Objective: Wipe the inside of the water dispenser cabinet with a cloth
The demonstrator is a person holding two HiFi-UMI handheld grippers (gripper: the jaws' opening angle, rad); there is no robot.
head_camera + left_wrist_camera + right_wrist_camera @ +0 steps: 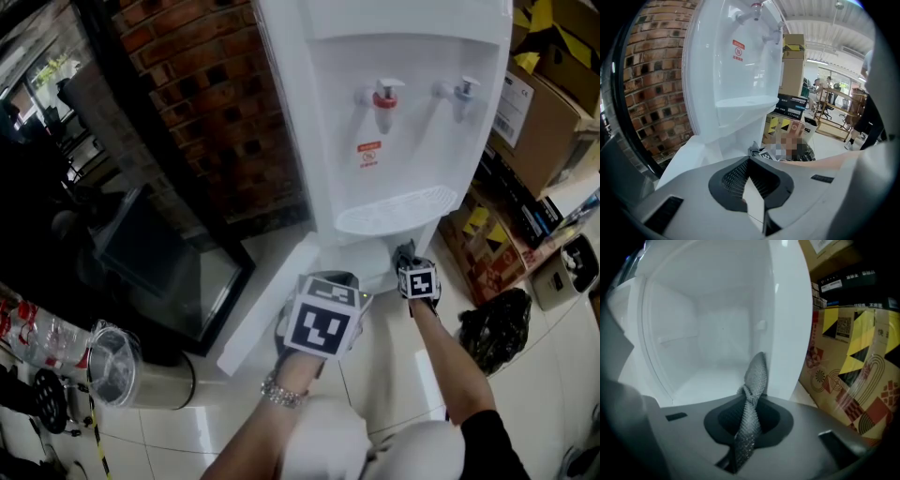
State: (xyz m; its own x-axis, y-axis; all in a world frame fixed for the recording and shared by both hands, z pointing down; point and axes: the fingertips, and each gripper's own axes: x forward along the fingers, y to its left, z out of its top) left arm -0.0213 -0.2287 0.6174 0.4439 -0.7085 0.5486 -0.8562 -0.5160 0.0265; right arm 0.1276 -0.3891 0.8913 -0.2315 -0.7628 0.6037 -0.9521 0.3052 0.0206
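My right tongs are clamped on the grey cloth, which stands twisted into a narrow strip at the mouth of the open cabinet, and I cannot tell that it touches any wall yet. My left tongs have their tips together with nothing between them, low in front of the dispenser and just beside its swung-out door. To wipe well I judge the strip should go in deep and be pressed flat, so its side rubs the floor and back wall, not only its tip. From my head view the cabinet's inside is hidden under the dispenser's front and my 2 tongs. Its left wall is cut off in shadow, a small nub on the right wall is too blurred to name, and how much cloth hangs below the grip is out of sight
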